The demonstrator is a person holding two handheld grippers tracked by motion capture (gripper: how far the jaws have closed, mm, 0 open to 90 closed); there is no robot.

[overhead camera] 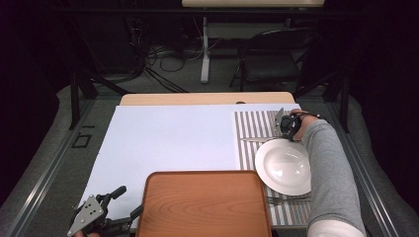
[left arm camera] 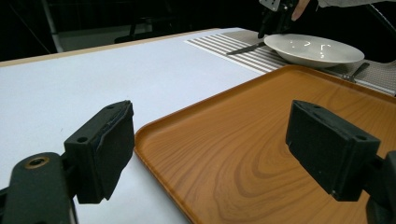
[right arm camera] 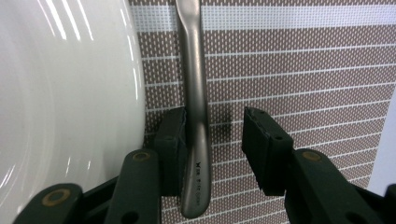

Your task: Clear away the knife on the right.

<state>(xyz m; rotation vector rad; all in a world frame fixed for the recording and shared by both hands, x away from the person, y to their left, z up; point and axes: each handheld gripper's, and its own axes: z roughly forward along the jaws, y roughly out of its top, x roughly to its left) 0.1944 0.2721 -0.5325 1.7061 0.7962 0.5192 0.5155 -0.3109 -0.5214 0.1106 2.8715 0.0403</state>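
The right tool [right arm camera: 212, 144] is down on the striped mat [right arm camera: 303, 70] at the far right of the worktop [overhead camera: 168, 138], just behind the white plate [overhead camera: 284, 165]. Its jaws stand apart around the handle of a knife [right arm camera: 194, 116]: the handle lies flat on the mat beside the plate's rim, against the left pad, with a clear gap to the right pad, so nothing is gripped. From above, the knife [overhead camera: 254, 140] lies along the plate's far edge. A fork [overhead camera: 281, 200] lies at the near edge. The left tool [overhead camera: 106, 212] rests at the near left, jaws wide open and empty, by the brown tray [left arm camera: 243, 154]
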